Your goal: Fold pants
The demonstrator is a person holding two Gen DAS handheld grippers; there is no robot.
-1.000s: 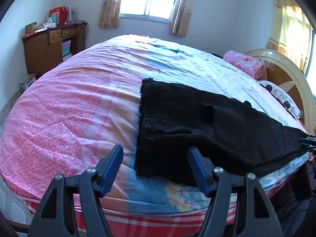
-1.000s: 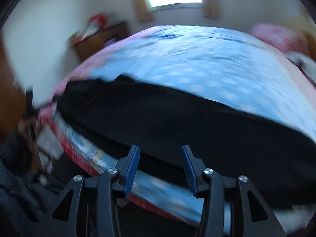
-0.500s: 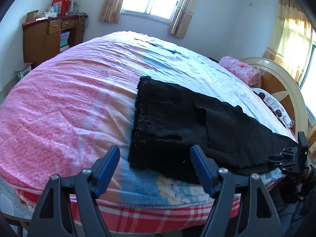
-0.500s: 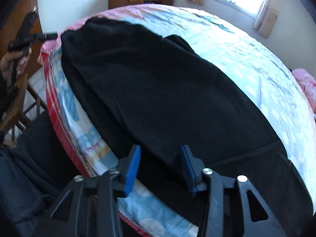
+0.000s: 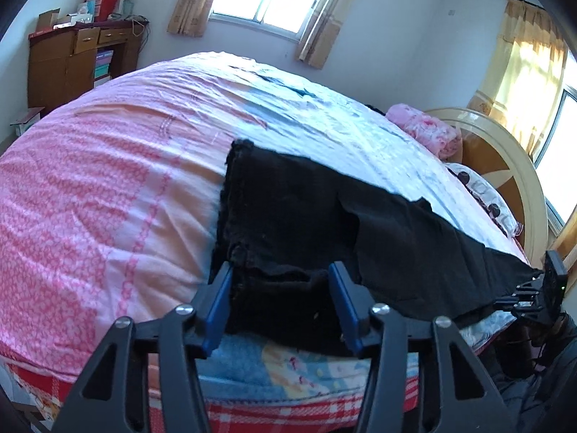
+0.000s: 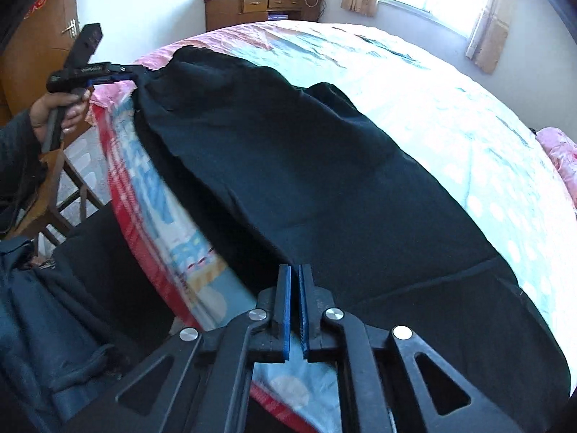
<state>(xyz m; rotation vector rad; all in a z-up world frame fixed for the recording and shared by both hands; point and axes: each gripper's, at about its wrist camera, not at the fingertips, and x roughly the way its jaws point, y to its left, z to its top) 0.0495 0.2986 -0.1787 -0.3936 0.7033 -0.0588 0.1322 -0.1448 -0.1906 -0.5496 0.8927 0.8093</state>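
Bed (image 5: 108, 187): fills both views, pink-and-pale-blue cover, red plaid edge at 6 o'clock in the left wrist view.

Headboard (image 5: 519, 187): cream and wood, at 3 o'clock; pink pillow (image 5: 429, 131) beside it.

Wooden desk (image 5: 75, 61): at 10 o'clock against the wall, boxes on top.

Pants (image 5: 324, 231): black, lying flat along the near edge of the bed, waistband end toward 9 o'clock, leg end toward 3 o'clock.

Left gripper (image 5: 279, 301): jaws have just been closing, straddling the near waistband corner; whether the pads press the cloth cannot be told.

Right gripper (image 6: 293, 306): jaws drawn together, pinching the pants' near edge by the leg hem.

Hand (image 6: 59, 110): at 9 o'clock in the right wrist view, holding the left gripper's handle.
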